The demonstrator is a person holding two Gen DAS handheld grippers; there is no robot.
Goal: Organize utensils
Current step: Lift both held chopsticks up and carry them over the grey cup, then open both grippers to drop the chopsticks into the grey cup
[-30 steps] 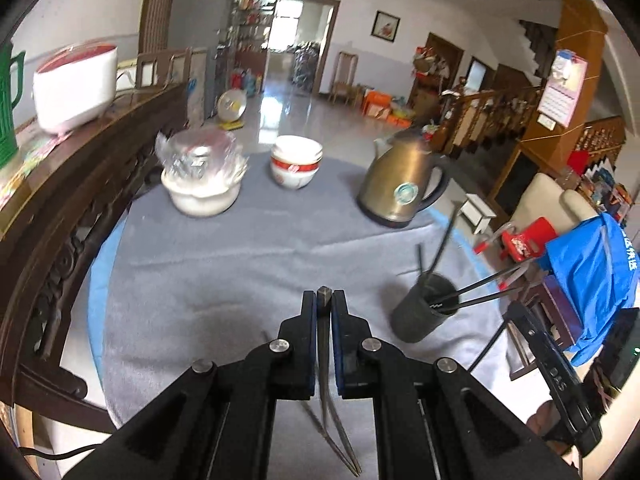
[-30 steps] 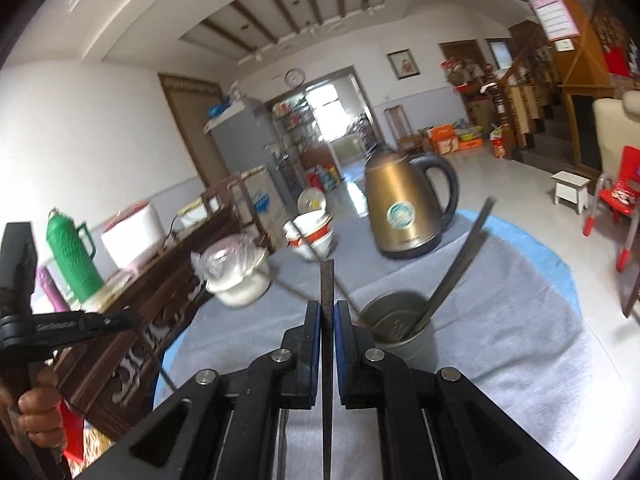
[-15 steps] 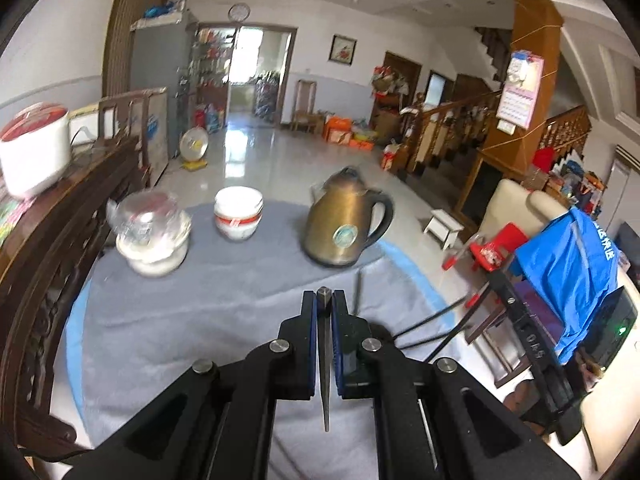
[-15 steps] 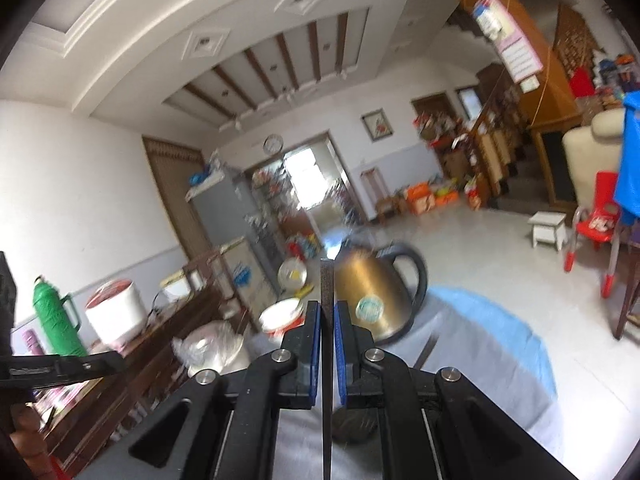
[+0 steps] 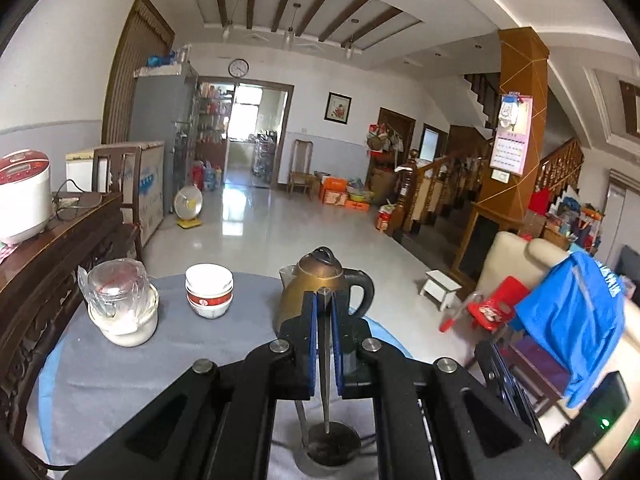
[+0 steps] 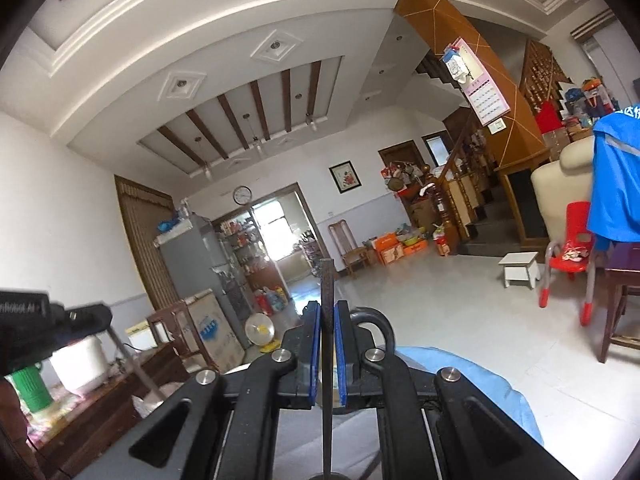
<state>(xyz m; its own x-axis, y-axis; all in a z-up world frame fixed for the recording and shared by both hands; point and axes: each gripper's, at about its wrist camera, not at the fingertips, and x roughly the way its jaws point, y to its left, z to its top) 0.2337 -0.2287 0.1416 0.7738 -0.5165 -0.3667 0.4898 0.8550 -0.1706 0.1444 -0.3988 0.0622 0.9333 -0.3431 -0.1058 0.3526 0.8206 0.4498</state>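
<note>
The chopstick in my left gripper hangs nearly straight down from between the blue pads, its thin tip over the mouth of the dark utensil cup that stands on the grey tablecloth just below my fingers. My left jaws are pressed together on that stick, with only its thickness between them. Another thin dark stick leans out of the cup beside it.

My right gripper is likewise clamped on a second chopstick, which runs upright between the pads and pokes up above the fingertips; its lower end drops toward a dark round rim at the very bottom of that view, which I cannot identify for sure.

Beyond my left fingers stands the bronze kettle with its black handle, partly hidden by the jaws. Further left on the cloth sit the stacked white bowls and a white pot covered in clear plastic. A dark wooden sideboard runs along the left edge, carrying a white rice cooker. To the right, a blue garment is draped over a chair.
</note>
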